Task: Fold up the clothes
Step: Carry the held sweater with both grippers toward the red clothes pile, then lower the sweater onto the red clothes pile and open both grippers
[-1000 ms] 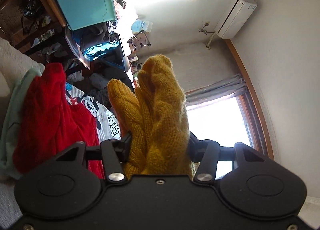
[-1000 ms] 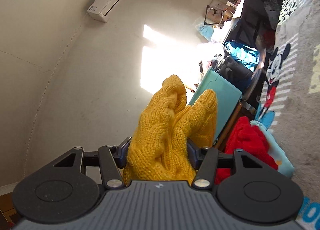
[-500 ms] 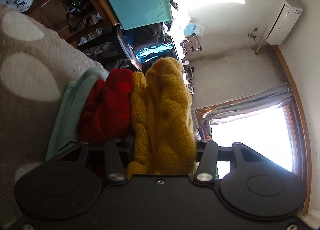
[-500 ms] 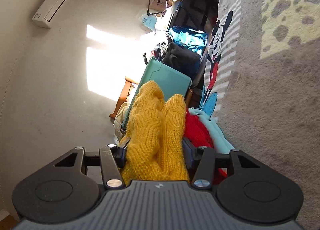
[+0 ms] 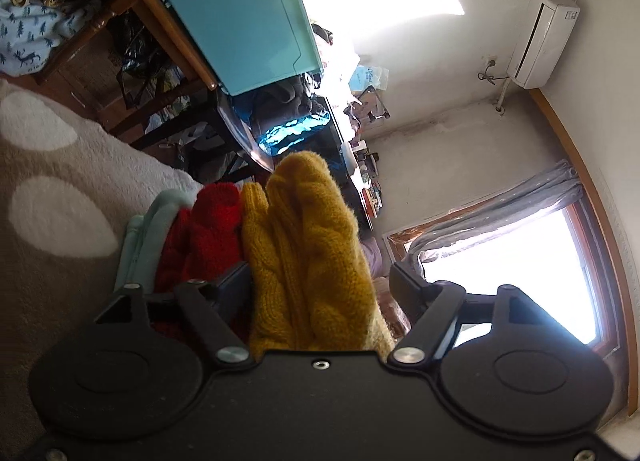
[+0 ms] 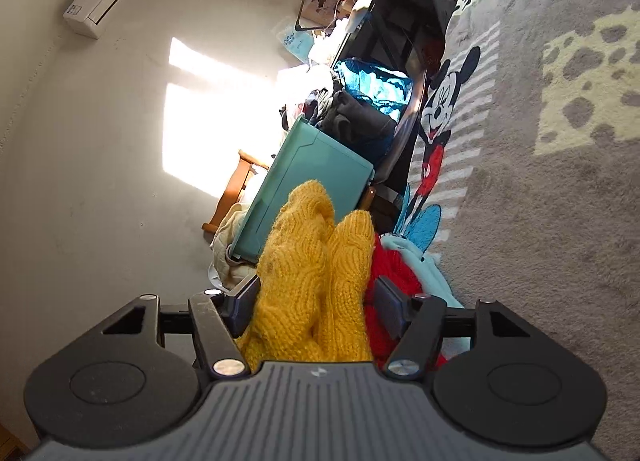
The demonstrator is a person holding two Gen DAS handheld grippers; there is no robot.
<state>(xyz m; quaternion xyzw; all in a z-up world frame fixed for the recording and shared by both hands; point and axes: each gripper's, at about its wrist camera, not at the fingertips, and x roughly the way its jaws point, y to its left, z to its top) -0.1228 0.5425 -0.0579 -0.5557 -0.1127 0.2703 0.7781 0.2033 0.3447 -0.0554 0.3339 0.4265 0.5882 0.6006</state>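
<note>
A folded mustard-yellow cable-knit sweater (image 5: 304, 245) lies between the fingers of my left gripper (image 5: 320, 277). Those jaws stand apart, with a gap showing on the window side. The same yellow sweater (image 6: 312, 273) sits between the fingers of my right gripper (image 6: 316, 293), whose jaws are also spread and loose around it. The sweater rests against a folded red knit sweater (image 5: 208, 229) (image 6: 390, 273). Under that lies a folded mint-green garment (image 5: 148, 233) (image 6: 424, 261), forming a stack on the grey blanket (image 5: 52, 269) (image 6: 540, 241).
A teal storage box (image 5: 240, 17) (image 6: 308, 177) sits on a wooden chair (image 5: 160, 13) past the bed edge. A dark desk piled with clothes (image 6: 360, 117) stands behind it. A cartoon-mouse blanket (image 6: 436, 133) covers the bed's far part. A window (image 5: 512, 261) and an air conditioner (image 5: 544, 37) are on the walls.
Both grippers carried the yellow sweater down onto the red and mint stack. Their jaws, clamped on it earlier, have now swung apart.
</note>
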